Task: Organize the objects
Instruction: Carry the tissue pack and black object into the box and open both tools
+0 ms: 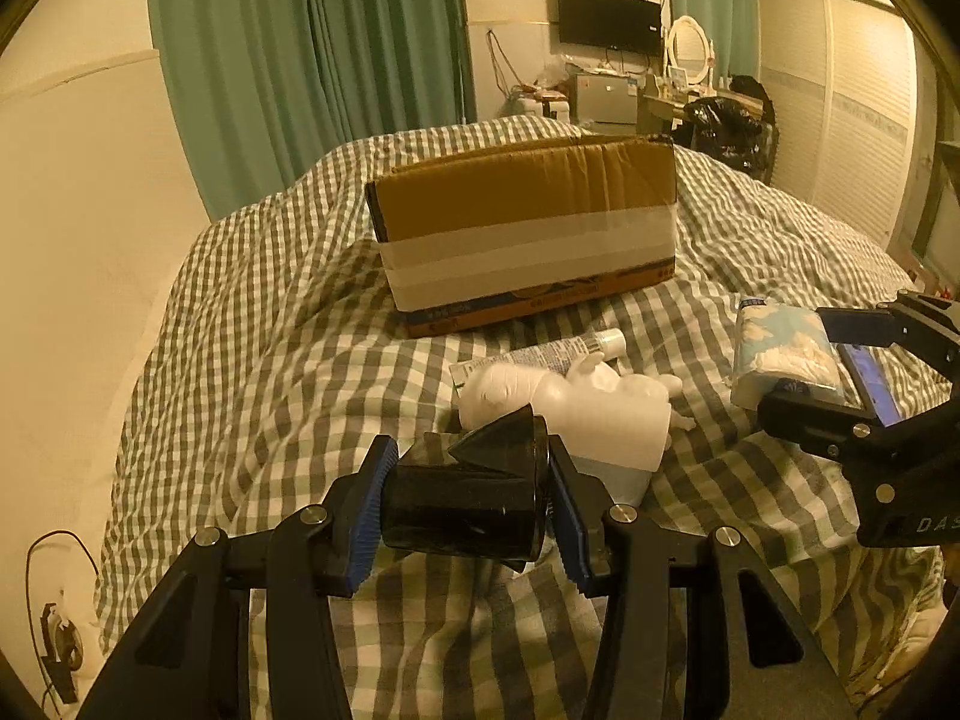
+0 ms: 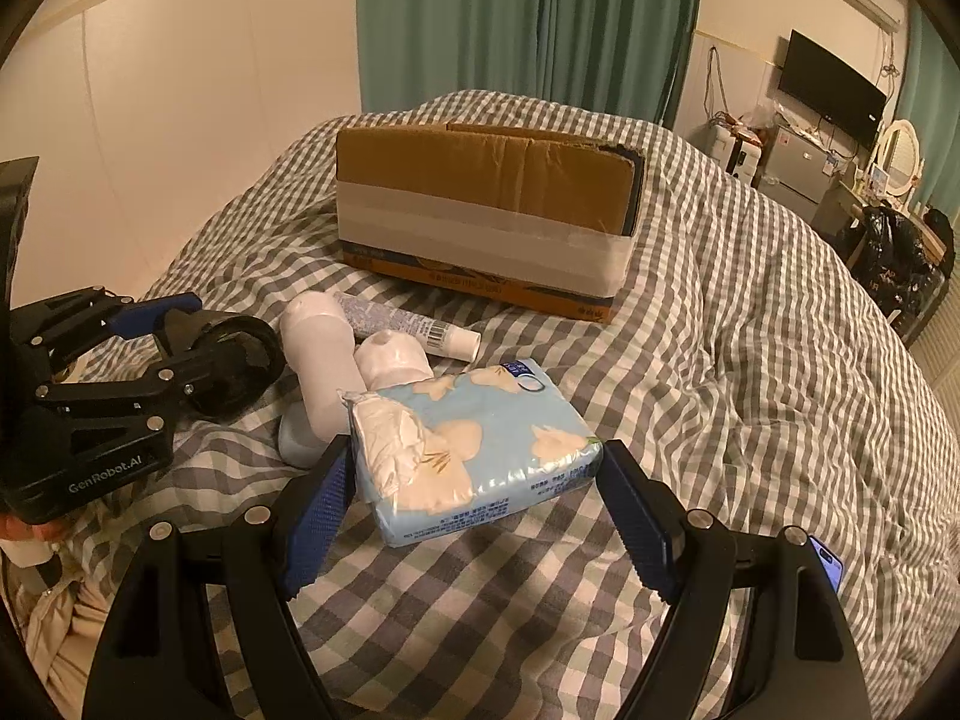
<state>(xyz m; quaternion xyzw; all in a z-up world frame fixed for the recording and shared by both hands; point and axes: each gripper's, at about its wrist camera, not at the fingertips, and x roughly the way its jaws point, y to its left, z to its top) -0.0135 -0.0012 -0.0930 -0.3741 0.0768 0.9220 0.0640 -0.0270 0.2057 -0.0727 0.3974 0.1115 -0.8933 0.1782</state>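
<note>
My left gripper (image 1: pixel 465 510) is shut on a black roll of bags (image 1: pixel 468 498), held just above the checked bedspread; it also shows in the right wrist view (image 2: pixel 231 366). My right gripper (image 2: pixel 474 498) is open, its fingers on either side of a blue tissue pack (image 2: pixel 474 450) that lies on the bed; the pack also shows in the left wrist view (image 1: pixel 786 360). A white bottle (image 2: pixel 318 354) lies between the two grippers, with a white tube (image 2: pixel 408 324) behind it. A taped cardboard box (image 1: pixel 522 234) stands further back on the bed.
The bed (image 2: pixel 750 360) has a rumpled grey-and-white checked cover. Green curtains (image 1: pixel 312 48) hang behind. A wall screen (image 1: pixel 609 18), mirror and cluttered desk stand at the far right. A wall runs along the bed's left side.
</note>
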